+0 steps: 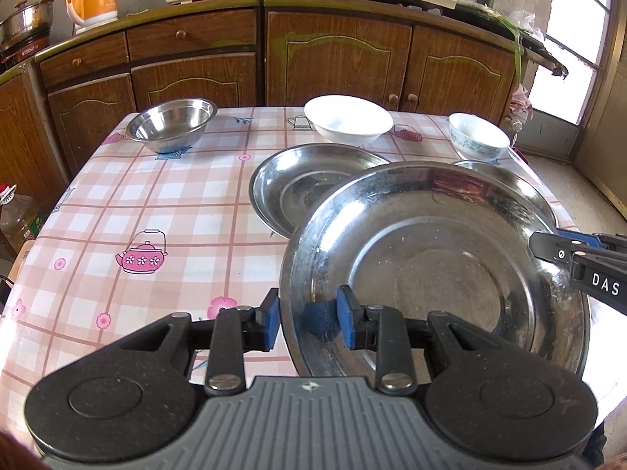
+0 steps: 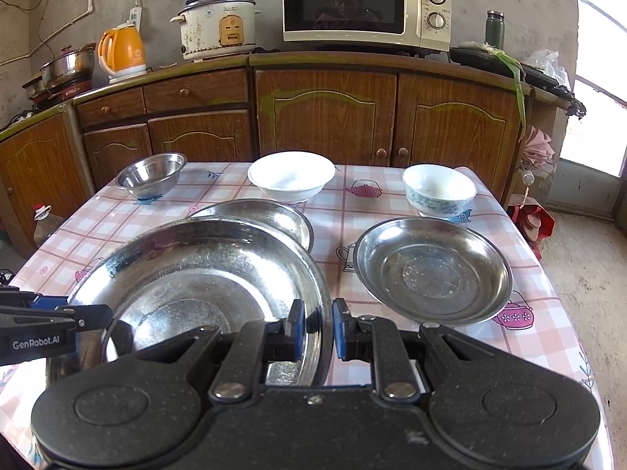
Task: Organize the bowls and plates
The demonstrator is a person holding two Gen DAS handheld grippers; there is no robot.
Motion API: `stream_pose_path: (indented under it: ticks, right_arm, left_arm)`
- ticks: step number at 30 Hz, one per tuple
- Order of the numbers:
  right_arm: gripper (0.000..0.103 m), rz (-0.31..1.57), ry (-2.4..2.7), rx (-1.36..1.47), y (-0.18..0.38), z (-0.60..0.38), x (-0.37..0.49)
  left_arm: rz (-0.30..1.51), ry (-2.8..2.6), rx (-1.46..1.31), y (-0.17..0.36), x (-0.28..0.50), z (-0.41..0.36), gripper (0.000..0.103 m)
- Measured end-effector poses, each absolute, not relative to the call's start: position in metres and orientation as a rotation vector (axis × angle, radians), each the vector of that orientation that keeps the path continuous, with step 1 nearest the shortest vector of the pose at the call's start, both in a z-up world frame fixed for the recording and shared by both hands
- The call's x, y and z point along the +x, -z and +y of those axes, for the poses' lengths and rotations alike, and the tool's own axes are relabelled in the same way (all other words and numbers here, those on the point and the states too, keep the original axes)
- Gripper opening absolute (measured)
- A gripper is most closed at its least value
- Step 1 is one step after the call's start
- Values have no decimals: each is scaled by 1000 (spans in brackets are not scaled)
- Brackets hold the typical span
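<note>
A large steel plate (image 1: 439, 266) (image 2: 196, 274) hangs between my two grippers, a little above the checked tablecloth (image 1: 156, 215). My left gripper (image 1: 307, 321) is shut on its left rim, and my right gripper (image 2: 318, 325) is shut on its right rim. Each gripper shows at the edge of the other's view: the right gripper (image 1: 548, 250), the left gripper (image 2: 90, 317). The held plate covers the near edge of a second steel plate (image 1: 305, 192) (image 2: 270, 215). A third steel plate (image 2: 431, 270) lies to the right. Along the far edge stand a steel bowl (image 1: 172, 125) (image 2: 151, 174), a white bowl (image 1: 348, 119) (image 2: 292, 176) and a patterned bowl (image 1: 478, 135) (image 2: 439, 190).
Wooden cabinets (image 2: 333, 117) run behind the table, carrying a microwave (image 2: 364, 4), a rice cooker (image 2: 217, 25) and an orange kettle (image 2: 121, 53). An oil bottle (image 1: 17, 219) stands on the floor at the table's left. Bare floor (image 2: 588, 274) lies to the right.
</note>
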State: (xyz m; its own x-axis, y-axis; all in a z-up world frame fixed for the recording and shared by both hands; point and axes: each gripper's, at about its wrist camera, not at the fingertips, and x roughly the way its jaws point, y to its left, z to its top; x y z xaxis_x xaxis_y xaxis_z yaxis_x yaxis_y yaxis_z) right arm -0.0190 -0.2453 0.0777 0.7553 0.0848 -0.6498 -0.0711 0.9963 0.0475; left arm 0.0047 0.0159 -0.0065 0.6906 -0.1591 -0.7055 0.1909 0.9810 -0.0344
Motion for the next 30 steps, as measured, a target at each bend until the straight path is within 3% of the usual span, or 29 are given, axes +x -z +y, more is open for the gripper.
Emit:
stream_pose_path:
  ticks: [30]
  right_arm:
    - [21, 843, -57, 16, -29, -267, -44]
  left_arm:
    - [897, 240, 62, 52, -10, -5, 32]
